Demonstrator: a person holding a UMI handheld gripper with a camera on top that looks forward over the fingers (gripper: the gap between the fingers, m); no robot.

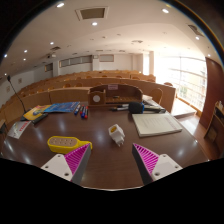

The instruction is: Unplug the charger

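Observation:
A small white charger (pixel 116 133) stands on the dark brown table (pixel 110 165), just ahead of my fingers and roughly centred on the gap between them. What it is plugged into is too small to make out. My gripper (pixel 111 158) is open, its two magenta pads (pixel 76 157) spread wide with only bare tabletop between them. The fingers sit short of the charger and do not touch it.
A yellow object (pixel 62 143) lies just beyond the left finger. A white notebook (pixel 156 124) lies ahead to the right, with black items (pixel 141 106) behind it. A colourful book (pixel 60 108) and purple pens (pixel 83 113) lie farther left. Rows of wooden desks fill the hall beyond.

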